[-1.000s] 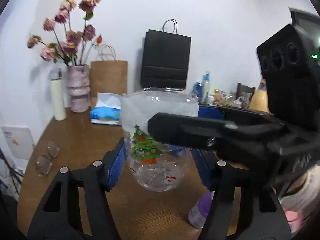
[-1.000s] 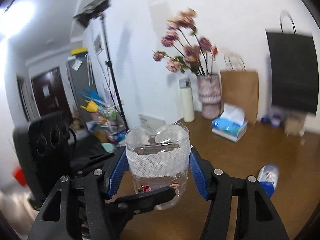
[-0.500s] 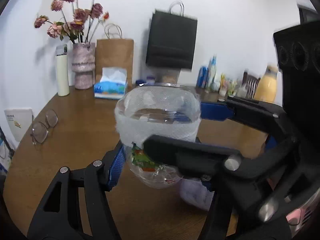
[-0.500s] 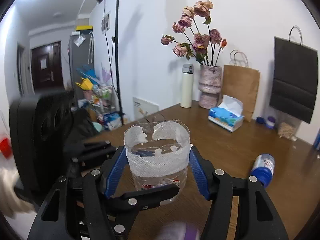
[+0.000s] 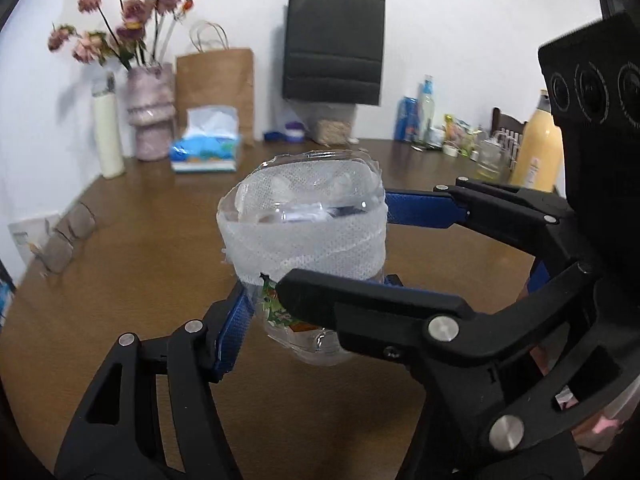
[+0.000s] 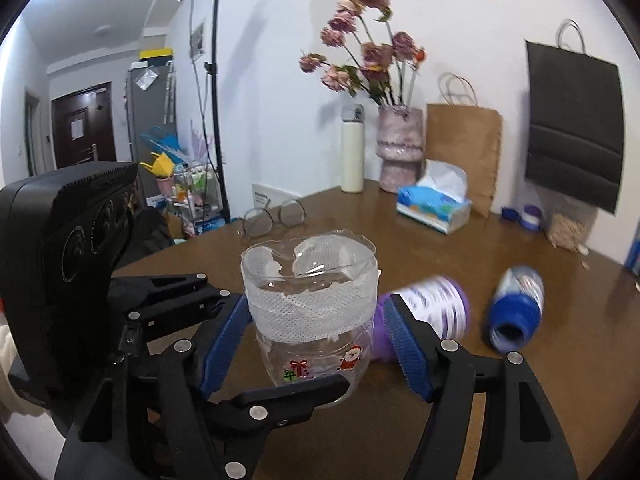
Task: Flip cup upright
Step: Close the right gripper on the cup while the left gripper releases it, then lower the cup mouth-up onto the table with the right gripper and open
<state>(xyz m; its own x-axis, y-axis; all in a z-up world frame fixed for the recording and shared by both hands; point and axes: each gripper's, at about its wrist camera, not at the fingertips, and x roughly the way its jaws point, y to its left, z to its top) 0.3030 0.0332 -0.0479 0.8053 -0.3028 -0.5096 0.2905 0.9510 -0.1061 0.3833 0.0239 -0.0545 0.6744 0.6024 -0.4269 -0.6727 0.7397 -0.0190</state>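
Setting: lived-in home. Wooden table (image 6: 500, 360) carrying dried-flower vase (image 6: 400, 148), tissue box (image 6: 434, 206), eyeglasses (image 6: 272, 218), paper shopping bags (image 6: 464, 152); refrigerator (image 6: 150, 120) and entry door (image 6: 82, 128) behind.

Left gripper (image 5: 308, 308) right finger behind right gripper (image 5: 356, 256).

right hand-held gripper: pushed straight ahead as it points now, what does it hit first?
The clear cup, already between its fingers. Past that, probably bare table, then the glasses; depth is unclear.
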